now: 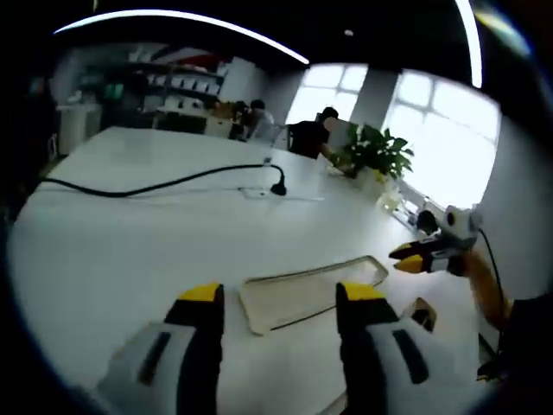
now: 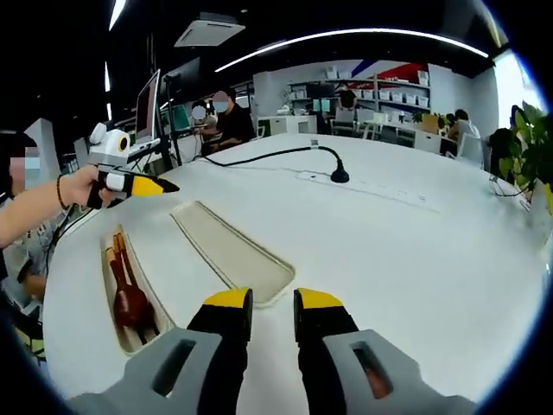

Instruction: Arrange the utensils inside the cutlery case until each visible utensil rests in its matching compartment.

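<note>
On the white table (image 2: 389,251) lies a long cream case lid (image 2: 229,251), empty, just beyond my right gripper (image 2: 272,303). That gripper's jaws stand a narrow gap apart with nothing between them. Left of the lid is the open cutlery case (image 2: 105,268), holding a brown wooden spoon (image 2: 130,303) and wooden chopsticks (image 2: 117,255). My left gripper (image 2: 143,184) hovers above the case's far end, held by a hand. In the left gripper view, the left gripper (image 1: 281,298) is wide open above the lid (image 1: 302,294), and the right gripper (image 1: 410,258) comes in from the right.
A black cable ends in a plug (image 2: 339,175) at mid-table, with a flat white strip beside it. A potted plant (image 1: 376,151) stands at the table's far edge by the windows. A monitor (image 2: 147,104) and seated people are beyond the table.
</note>
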The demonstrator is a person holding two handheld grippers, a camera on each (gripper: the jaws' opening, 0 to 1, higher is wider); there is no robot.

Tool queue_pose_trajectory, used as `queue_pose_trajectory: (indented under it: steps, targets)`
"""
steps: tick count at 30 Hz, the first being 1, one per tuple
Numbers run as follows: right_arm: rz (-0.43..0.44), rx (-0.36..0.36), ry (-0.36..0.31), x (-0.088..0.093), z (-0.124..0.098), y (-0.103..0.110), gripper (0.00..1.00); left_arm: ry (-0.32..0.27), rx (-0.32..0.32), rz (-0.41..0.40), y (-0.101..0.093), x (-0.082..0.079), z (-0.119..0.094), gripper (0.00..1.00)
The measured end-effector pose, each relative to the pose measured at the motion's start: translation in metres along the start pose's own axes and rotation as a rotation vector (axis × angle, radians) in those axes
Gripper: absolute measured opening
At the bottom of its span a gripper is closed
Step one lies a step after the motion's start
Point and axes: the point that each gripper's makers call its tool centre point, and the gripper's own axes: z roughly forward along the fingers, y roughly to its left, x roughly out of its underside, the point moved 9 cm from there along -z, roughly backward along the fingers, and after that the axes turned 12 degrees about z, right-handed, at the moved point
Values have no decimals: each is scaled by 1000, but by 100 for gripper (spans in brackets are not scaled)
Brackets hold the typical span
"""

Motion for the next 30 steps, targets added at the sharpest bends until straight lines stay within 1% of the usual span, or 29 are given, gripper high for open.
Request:
queue_pose_trajectory:
  steps: [3,6,9,11,13,17,22,25,26,30]
  targets:
    - [-9,12,11,2,1,-1,19,37,5,-29,-5,1,6,54]
    - [-5,18,0,1,1,-1,19,86,-19,-33,-7,3,11,55]
    - [-18,25,3,2,2,-1,19,105,-23,-16,-10,4,13,53]
    - [-23,30,7,3,4,-2,19,122,-18,-46,-12,5,14,52]
    - [-30,36,12,3,7,-1,19,134,-26,-59,-14,6,15,52]
    - [-59,37,19,1,13,2,19,151,-45,-62,-21,9,15,52]
    - [-94,45,23,-1,20,1,17,173,-51,-80,-15,10,16,52]
    - [-111,55,29,-1,21,-2,13,177,-53,-86,-14,11,16,51]
    - [-115,52,23,-1,21,-2,12,178,-50,-89,-21,13,16,51]
    - [-108,52,15,0,21,-3,11,172,-50,-108,-22,12,16,52]
